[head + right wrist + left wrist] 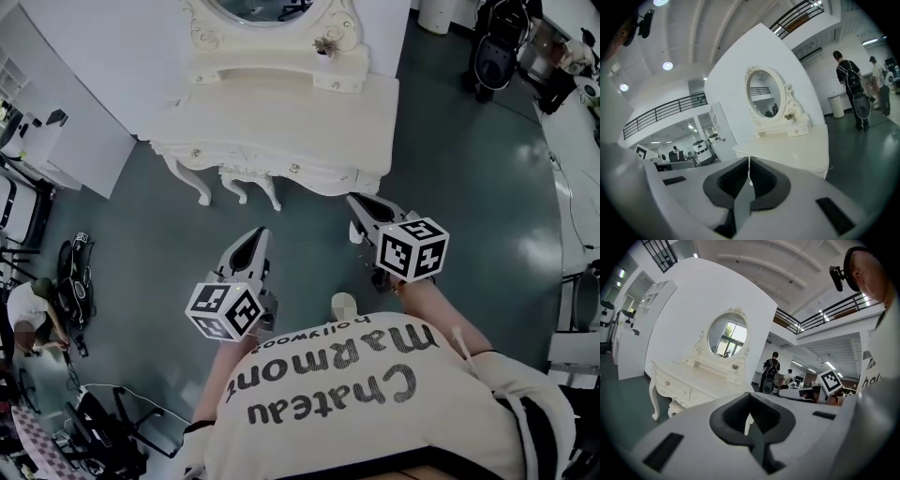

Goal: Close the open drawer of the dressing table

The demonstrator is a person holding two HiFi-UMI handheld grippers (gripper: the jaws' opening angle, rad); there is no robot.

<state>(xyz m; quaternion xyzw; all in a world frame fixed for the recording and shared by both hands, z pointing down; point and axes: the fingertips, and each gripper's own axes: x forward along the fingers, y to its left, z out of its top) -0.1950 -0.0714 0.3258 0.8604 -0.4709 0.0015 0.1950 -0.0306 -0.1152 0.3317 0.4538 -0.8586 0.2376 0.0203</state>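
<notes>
Both clenched on nothing, my left hand-held gripper [255, 234] and right hand-held gripper [356, 200] face the desk [281, 122], its drawer fronts [293, 169] running crosswise along the front edge, none plainly open; the right sits nearer, by the front right corner.

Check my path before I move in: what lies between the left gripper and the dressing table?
Only bare floor, in the head view, separates the left gripper from the dressing table.

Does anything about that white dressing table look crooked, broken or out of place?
Nothing stands out. The dressing table stands level, the oval mirror sits upright, and the drawer fronts in view look flush; the rest are hidden.
</notes>
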